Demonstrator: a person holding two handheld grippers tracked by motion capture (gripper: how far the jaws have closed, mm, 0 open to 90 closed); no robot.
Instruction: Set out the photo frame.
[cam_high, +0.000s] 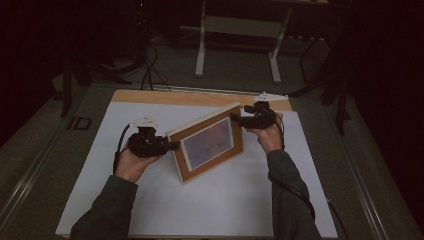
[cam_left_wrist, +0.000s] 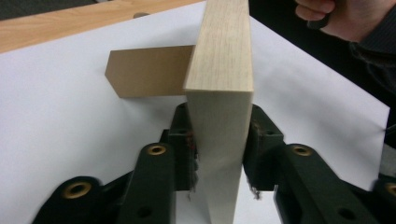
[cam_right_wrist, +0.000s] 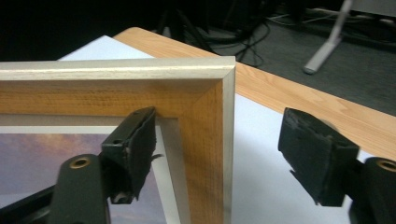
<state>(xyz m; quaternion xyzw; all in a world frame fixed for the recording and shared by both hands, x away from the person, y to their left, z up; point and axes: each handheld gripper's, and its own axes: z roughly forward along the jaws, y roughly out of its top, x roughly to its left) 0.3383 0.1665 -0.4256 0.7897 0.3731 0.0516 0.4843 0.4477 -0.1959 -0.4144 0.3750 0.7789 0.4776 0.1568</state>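
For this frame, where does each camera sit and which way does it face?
High view: above the person's side, looking forward and down on the white table sheet; both sleeved forearms, left tool and right tool show.
Left gripper view: on the left tool, looking along the wooden picture frame edge it clamps; the other hand shows beyond.
Right gripper view: on the right tool, open around the frame's corner.
Shared: all three show the picture frame.
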